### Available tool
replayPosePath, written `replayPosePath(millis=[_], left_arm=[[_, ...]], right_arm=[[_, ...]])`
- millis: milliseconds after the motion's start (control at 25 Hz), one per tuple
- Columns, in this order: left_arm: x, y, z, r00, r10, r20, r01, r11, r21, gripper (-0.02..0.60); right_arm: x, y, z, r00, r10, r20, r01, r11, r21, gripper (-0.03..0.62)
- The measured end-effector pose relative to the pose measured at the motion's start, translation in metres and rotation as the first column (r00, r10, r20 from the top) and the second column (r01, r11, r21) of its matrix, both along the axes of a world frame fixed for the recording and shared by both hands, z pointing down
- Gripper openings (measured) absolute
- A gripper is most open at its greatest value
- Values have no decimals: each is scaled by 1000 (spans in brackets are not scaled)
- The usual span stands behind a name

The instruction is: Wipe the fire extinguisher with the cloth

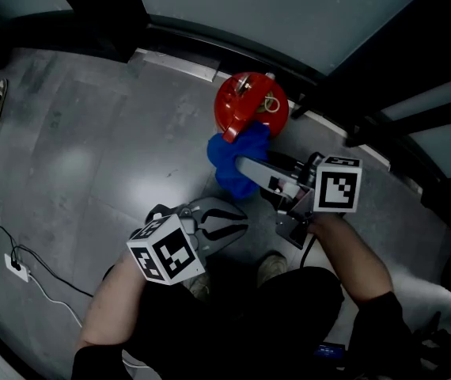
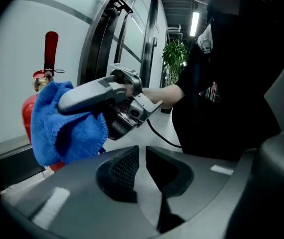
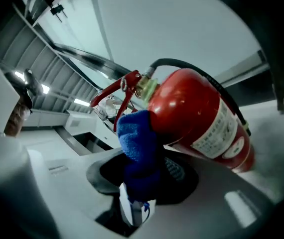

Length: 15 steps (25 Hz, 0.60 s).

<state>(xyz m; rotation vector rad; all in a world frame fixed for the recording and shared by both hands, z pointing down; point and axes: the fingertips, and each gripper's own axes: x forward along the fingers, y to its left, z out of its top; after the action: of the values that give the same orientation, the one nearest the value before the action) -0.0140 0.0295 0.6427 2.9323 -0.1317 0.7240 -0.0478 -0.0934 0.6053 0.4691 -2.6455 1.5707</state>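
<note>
Right gripper (image 3: pixel 142 176): jaws clamped on the blue cloth (image 3: pixel 138 146), which bunches up out of their tips and hangs a little behind them.
Left gripper (image 2: pixel 139 166): jaws drawn together with only a thin slit between the pads and nothing in it; it is idle.
Left gripper, position: back from the right gripper and off to its side, aimed across at it, touching neither cloth nor cylinder.
Fire extinguisher (image 3: pixel 197 116): directly ahead of the right gripper's jaws, its red body just beyond the tips; it stands on the grey floor (image 1: pixel 91 157) against the foot of a glass wall.
Cloth contact: the far end of the bunched cloth presses against the shoulder of the cylinder, just under the brass valve and red lever handle (image 3: pixel 113 91). The jaws themselves look clear of the metal.
Step in hand: wiping, by my reading, with the cloth on the upper part of the body.
Done so far: cloth gripped and brought to the cylinder; how much surface has been rubbed I cannot tell, since no dust line or cleaned streak shows.
Left to do: probably most of the body, namely the labelled side facing the right gripper, the lower half down to the base, and the side away from it, plus the hose and handle if they count.
</note>
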Motion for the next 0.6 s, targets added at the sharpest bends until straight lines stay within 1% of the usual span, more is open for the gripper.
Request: replayPosePath(millis=[80,280,600], left_arm=[[-1,2,-1,1000,-6,3,6,1000,2,51],[-1,6,-3,1000,-14,10,14,1000,9,51],[-11,10,1,998,-44,41,44,999,-2,51]], right_arm=[[-4,3,10,1000,-15,14,15,999,-30,135],[-6,5,48,998,-24,-63,23,1000,-19,135],[-10,6,132,989,-26,-148,8,993,-121,135]])
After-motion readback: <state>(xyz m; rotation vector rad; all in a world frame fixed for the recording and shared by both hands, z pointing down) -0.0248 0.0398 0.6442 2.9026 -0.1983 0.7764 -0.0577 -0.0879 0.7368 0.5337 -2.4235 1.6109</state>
